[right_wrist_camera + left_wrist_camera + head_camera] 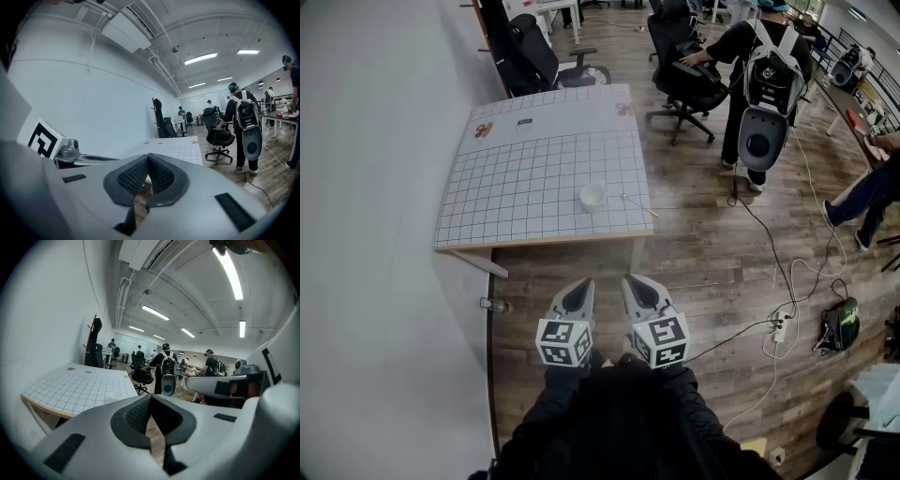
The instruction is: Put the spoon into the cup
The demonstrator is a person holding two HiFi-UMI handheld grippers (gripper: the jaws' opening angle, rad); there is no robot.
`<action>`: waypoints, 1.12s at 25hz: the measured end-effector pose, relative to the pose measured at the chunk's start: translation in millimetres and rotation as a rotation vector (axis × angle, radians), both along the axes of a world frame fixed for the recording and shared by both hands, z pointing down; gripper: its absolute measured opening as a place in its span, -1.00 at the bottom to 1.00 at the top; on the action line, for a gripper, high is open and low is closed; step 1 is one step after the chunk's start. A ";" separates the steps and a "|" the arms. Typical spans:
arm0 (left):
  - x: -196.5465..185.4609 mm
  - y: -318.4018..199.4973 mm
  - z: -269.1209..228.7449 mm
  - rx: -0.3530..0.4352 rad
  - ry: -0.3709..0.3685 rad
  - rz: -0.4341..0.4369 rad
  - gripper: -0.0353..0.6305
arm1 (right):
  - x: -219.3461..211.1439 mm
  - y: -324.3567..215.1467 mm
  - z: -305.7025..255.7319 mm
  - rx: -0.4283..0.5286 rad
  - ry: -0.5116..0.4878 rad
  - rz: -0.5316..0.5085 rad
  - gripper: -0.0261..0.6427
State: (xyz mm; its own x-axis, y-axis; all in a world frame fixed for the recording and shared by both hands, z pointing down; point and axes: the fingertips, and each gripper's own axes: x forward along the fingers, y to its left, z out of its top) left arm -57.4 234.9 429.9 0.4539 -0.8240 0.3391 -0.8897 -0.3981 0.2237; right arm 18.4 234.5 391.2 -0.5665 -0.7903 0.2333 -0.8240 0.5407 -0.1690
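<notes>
A small white cup (593, 196) stands near the front right of the white grid-topped table (525, 178). A thin golden spoon (639, 205) lies flat just right of it, close to the table's right edge. Both grippers hang side by side over the wooden floor, short of the table's front edge. My left gripper (580, 286) is shut and empty, and so is my right gripper (636, 281). The left gripper view shows its jaws (151, 397) meeting, with the cup (116, 395) beyond them. In the right gripper view the jaws (148, 157) also meet, with the table (176, 151) ahead.
A white wall runs along the left. A bottle (495, 306) lies on the floor by the table leg. Office chairs (680, 66) and a person with a backpack (764, 66) stand beyond the table's right side. Cables and a power strip (780, 328) cross the floor at right.
</notes>
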 end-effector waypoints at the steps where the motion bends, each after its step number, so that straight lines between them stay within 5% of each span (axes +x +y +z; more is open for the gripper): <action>1: 0.4 1.0 0.3 0.000 -0.001 -0.001 -0.79 | 0.7 1.2 1.2 -0.003 0.002 -0.001 -0.86; 21: 42.4 21.1 23.1 -0.036 -0.014 0.020 -0.79 | 37.3 27.5 27.6 -0.067 -0.059 -0.009 -0.86; 28: 23.0 0.6 31.6 -0.065 -0.016 0.011 -0.79 | 24.3 2.3 47.9 -0.137 -0.050 0.013 -0.86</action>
State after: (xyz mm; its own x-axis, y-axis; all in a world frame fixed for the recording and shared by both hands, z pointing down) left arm -34.4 235.6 461.5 0.4571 -0.7948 0.3992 -0.8889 -0.3930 0.2355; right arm 42.7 236.8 439.0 -0.5698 -0.7605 0.3114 -0.8197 0.4990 -0.2814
